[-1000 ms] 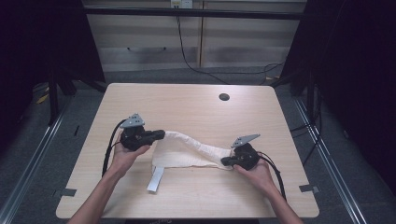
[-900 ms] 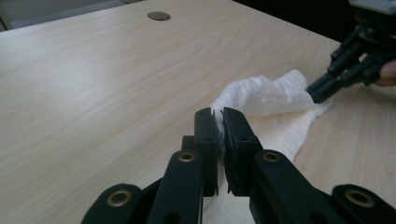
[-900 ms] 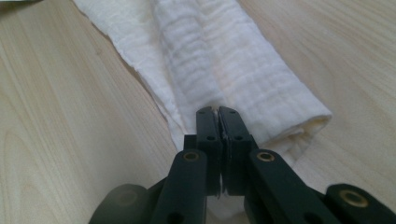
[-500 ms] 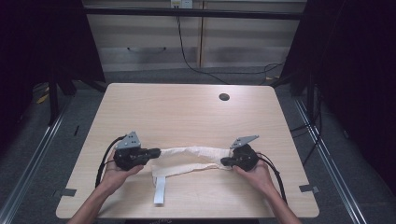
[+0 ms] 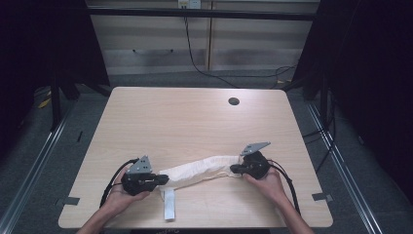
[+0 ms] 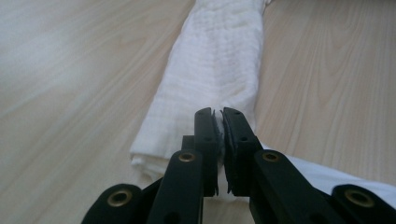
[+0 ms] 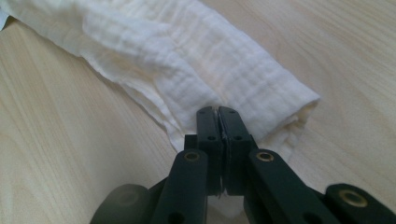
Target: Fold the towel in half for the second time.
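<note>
Your left tongs (image 5: 163, 179) and right tongs (image 5: 234, 169) each pinch one end of the rolled white muslin cloth (image 5: 199, 170). It lies stretched between them near the front edge of the pale wooden bench (image 5: 185, 117).

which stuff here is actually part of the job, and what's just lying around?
In the job:
- white cloth, rolled into a long bundle on the table
- left gripper, shut on one end of the cloth
- right gripper, shut on the other end

Just lying about:
- round cable hole near the table's far edge
- cables on the floor behind the table
</note>
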Demonstrator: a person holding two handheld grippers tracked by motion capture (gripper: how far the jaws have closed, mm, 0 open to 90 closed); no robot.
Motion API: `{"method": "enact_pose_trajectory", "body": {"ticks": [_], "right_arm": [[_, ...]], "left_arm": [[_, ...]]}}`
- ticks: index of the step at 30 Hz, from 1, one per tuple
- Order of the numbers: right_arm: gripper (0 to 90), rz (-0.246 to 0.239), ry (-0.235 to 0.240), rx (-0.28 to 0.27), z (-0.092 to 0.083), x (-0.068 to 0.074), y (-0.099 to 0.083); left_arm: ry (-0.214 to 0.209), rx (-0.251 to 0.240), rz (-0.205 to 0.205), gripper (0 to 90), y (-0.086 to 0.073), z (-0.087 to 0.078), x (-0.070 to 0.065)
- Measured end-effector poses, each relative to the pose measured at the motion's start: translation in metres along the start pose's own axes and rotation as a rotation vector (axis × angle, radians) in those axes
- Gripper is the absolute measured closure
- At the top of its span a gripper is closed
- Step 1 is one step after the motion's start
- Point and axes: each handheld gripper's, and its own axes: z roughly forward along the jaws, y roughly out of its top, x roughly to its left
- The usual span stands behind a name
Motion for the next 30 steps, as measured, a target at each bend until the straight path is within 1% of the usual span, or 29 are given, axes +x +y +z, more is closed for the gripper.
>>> {"method": "enact_pose_trajectory", "body": {"ticks": [2,3,4,5,6,7,8,9,10,11,12,13,14,15,17,18,19,21,24,25,27,28,30], "right_arm": [[88.8,-0.004,-0.001,0.001,0.0,0.0,0.0],[88.7,-0.008,-0.001,0.0,0.0,0.0,0.0],[88.7,-0.009,-0.006,0.015,-0.001,0.001,0.001],[88.6,-0.025,-0.011,0.026,-0.001,0.001,0.002],[88.6,-0.027,-0.019,0.026,-0.002,0.001,0.002],[88.6,-0.029,-0.027,0.027,-0.003,0.0,0.001],[88.6,-0.029,-0.034,0.025,-0.004,-0.001,0.0],[88.5,-0.027,-0.039,0.021,-0.005,-0.001,-0.001],[88.5,-0.029,-0.043,0.014,-0.005,-0.001,-0.002],[88.5,-0.037,-0.049,0.007,-0.005,-0.001,-0.003],[88.5,-0.038,-0.061,0.016,-0.007,0.001,-0.003],[88.4,-0.054,-0.073,0.018,-0.008,0.001,-0.003],[88.3,-0.059,-0.089,0.023,-0.01,0.001,-0.003],[88.4,-0.059,-0.088,0.017,-0.011,0.001,-0.003],[88.4,-0.058,-0.098,0.002,-0.013,0.0,-0.005],[88.4,-0.047,-0.1,-0.003,-0.015,-0.001,-0.006],[88.4,-0.046,-0.091,-0.012,-0.015,-0.002,-0.007],[88.4,-0.037,-0.098,-0.012,-0.016,-0.003,-0.008],[88.4,-0.042,-0.105,-0.01,-0.016,-0.001,-0.008],[88.4,-0.043,-0.105,-0.016,-0.016,-0.001,-0.008],[88.3,-0.039,-0.11,-0.023,-0.016,-0.002,-0.009],[88.1,-0.03,-0.103,-0.031,-0.016,-0.002,-0.01],[87.7,-0.024,-0.104,-0.039,-0.016,-0.002,-0.011]], "left_arm": [[-0.001,0.021,0.004,85.2,-0.005,0.004,-0.001],[-0.02,0.013,0.011,85.4,-0.008,0.007,-0.001],[-0.013,0.009,0.008,85.5,-0.009,0.006,-0.001],[-0.009,0.014,0.016,85.5,-0.009,0.006,-0.001],[-0.009,0.012,0.017,85.5,-0.009,0.006,-0.001],[0.001,-0.001,0.012,85.6,-0.009,0.007,0.0],[0.008,0.001,0.027,85.6,-0.009,0.008,0.001],[0.012,0.0,0.019,85.7,-0.008,0.008,0.001],[0.026,0.005,0.028,85.7,-0.008,0.008,0.002],[0.031,0.003,0.032,85.7,-0.007,0.009,0.003],[0.036,0.009,0.029,85.7,-0.006,0.009,0.005],[0.041,0.003,0.019,85.7,-0.006,0.01,0.006],[0.051,0.001,0.018,85.7,-0.005,0.011,0.008],[0.052,-0.001,0.013,85.7,-0.005,0.012,0.01],[0.068,-0.006,-0.004,85.7,-0.004,0.013,0.015],[0.071,-0.011,-0.012,85.7,-0.003,0.014,0.016],[0.08,-0.001,-0.005,85.7,-0.001,0.015,0.018],[0.103,0.001,0.001,85.7,0.001,0.017,0.02],[0.112,0.001,-0.005,85.7,0.001,0.017,0.025],[0.104,-0.009,-0.017,85.7,0.001,0.018,0.026],[0.108,-0.007,-0.017,85.6,0.001,0.017,0.026],[0.106,-0.008,-0.018,85.6,0.001,0.017,0.026],[0.102,-0.014,-0.044,85.4,0.0,0.016,0.027]]}}
